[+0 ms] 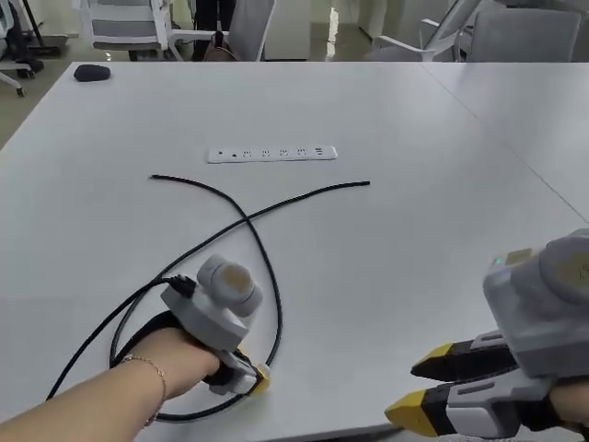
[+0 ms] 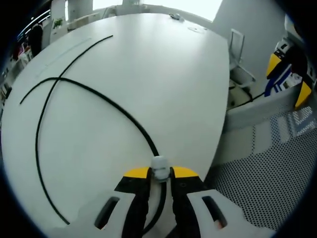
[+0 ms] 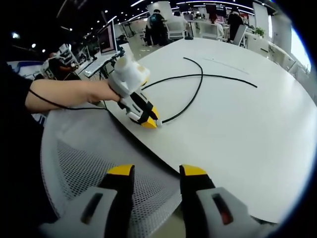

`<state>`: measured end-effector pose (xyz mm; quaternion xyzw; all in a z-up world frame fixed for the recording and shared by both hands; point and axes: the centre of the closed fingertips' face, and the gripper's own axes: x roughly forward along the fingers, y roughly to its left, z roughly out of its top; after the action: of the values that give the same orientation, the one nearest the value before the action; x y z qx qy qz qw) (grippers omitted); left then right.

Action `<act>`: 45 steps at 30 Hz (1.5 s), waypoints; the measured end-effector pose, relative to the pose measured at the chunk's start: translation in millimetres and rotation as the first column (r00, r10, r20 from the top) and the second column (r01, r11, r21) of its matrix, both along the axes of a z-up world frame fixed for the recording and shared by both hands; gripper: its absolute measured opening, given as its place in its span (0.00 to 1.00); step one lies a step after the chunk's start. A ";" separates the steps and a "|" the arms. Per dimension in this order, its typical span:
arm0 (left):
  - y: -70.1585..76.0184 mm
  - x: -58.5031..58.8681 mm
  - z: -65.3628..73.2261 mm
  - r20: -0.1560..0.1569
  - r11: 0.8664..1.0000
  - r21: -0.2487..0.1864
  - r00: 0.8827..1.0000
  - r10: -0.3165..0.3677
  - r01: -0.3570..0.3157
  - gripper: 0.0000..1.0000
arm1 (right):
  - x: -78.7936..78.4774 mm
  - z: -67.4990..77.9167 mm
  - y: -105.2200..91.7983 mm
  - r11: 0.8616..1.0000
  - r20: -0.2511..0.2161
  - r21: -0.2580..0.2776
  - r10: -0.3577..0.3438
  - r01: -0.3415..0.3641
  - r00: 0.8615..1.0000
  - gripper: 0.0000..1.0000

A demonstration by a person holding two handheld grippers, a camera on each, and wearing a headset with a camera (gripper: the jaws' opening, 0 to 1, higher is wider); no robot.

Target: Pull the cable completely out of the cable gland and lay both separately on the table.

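Observation:
A long black cable (image 1: 248,216) lies in a loose crossing loop on the white table (image 1: 414,184). In the left gripper view a small white cable gland (image 2: 159,167) sits on the cable (image 2: 99,96), and my left gripper (image 2: 159,173) is shut on it near the table's front edge. A hand holds that gripper (image 1: 259,378) low on the table at the lower left of the head view; the gland is hidden there. My right gripper (image 1: 416,389) hovers open and empty at the front edge, to the right. From the right gripper (image 3: 157,171) view the left gripper (image 3: 150,121) is ahead.
A white power strip (image 1: 271,154) lies mid-table beyond the cable. A black mouse-like object (image 1: 92,73) rests at the far left corner. Office chairs (image 1: 124,28) stand behind the table, and a grey mesh chair seat (image 3: 99,158) is just off the front edge.

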<state>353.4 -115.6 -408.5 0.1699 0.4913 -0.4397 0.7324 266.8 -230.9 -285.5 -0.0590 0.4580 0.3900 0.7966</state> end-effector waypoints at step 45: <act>13.7 -63.3 141.4 0.375 0.831 0.017 0.767 -0.521 0.556 0.02 | 17.5 -4.8 148.6 0.819 -0.019 0.078 0.572 -0.569 0.820 0.23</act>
<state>290.1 -101.9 -267.0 0.3470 0.2559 -0.6147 0.6604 284.3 -82.3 -290.4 -0.1577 0.4220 0.6271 0.6355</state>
